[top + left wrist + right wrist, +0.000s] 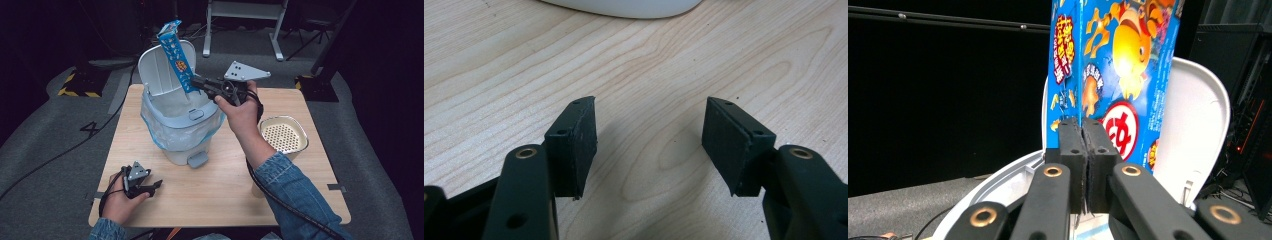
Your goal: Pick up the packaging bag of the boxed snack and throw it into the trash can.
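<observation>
Clamped on the lower edge of the blue snack packet [176, 55], the right claw [199, 83] held it above the open bin [177, 122], best lowered past the rim before release, while the left claw [156, 186] rested apart on the bench [220, 185].

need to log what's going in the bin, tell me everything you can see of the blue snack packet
The blue snack packet is a long, flat, glossy wrapper printed with orange cartoon figures, a red round mark and pale dots. It stands nearly upright, tilted slightly, above the open mouth of the white pedal bin, in front of the raised lid. Its top end looks crumpled. The right gripper is shut on its lower edge, jaws pressed together on the thin film. Nothing else touches it.
</observation>
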